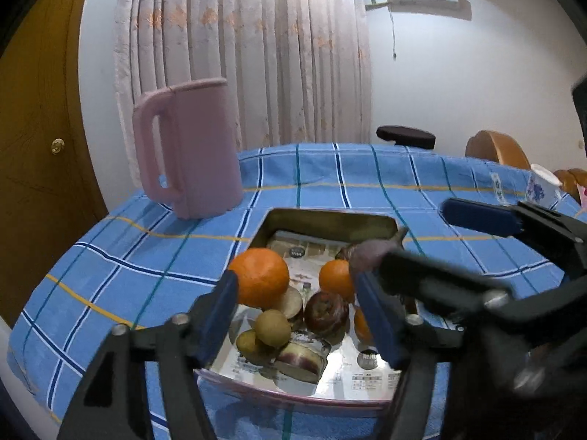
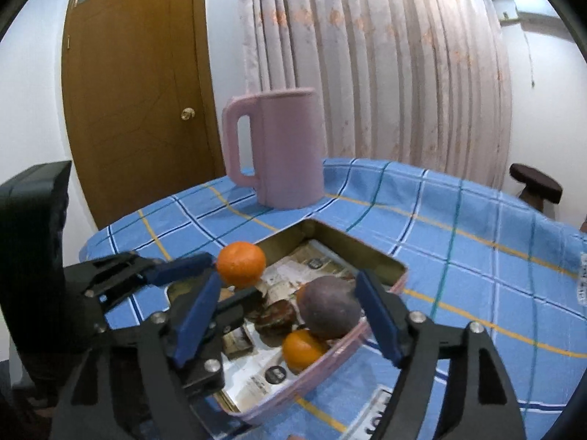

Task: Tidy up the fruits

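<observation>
Left wrist view: both grippers spread wide over the fruit tin near the table's front edge.
Left gripper gapes beside a big orange, not pressing it; right gripper gapes around a purple fruit, contact unclear, crossing the left view and blocking the tin's right side. Pink jug stands behind by the far-left edge. Only the left view shows a paper cup; only the right view shows the door knob.
</observation>
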The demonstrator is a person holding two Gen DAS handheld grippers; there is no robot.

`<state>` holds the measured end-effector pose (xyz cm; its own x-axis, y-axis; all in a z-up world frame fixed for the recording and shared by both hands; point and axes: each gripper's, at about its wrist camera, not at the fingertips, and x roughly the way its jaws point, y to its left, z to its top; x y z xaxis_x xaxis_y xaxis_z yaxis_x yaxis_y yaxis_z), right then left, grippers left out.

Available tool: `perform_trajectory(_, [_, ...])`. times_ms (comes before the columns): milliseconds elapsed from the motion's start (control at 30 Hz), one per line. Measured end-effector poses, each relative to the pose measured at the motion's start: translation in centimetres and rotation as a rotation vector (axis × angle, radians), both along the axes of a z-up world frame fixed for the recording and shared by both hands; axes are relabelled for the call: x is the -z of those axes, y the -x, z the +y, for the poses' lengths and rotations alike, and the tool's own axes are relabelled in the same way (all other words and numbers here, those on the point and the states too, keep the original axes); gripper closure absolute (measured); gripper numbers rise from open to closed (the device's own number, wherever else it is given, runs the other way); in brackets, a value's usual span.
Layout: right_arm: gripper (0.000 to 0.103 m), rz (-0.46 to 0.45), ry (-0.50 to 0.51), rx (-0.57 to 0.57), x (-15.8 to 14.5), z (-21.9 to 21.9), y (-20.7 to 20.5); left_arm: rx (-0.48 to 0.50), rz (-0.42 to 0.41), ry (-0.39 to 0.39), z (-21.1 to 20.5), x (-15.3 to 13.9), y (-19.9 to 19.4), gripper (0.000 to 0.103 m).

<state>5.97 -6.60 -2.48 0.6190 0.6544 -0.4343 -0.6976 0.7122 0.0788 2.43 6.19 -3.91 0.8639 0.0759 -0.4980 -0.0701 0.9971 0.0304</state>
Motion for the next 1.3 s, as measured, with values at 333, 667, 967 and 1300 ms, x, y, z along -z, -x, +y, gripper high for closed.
perform_trajectory(333, [0.014,-0.015,-0.055,0.158,-1.2,-4.8,-0.8,-0.037,-0.043,0.023,0.8,-1.9,1.2,0.034])
perform_trajectory(667, [0.007,-0.02,-0.071,0.183,-1.1,-5.7,-0.3,-0.05,-0.045,0.036,1.1,-1.9,1.1,0.034])
perform_trajectory(967, [0.006,-0.014,-0.065,0.204,-0.8,-6.1,-0.2,-0.049,-0.047,0.037,1.0,-1.9,1.1,0.034])
perform_trajectory(1300, [0.001,-0.03,-0.061,0.232,-0.9,-6.9,0.1,-0.058,-0.043,0.037,1.0,-2.0,1.0,0.034])
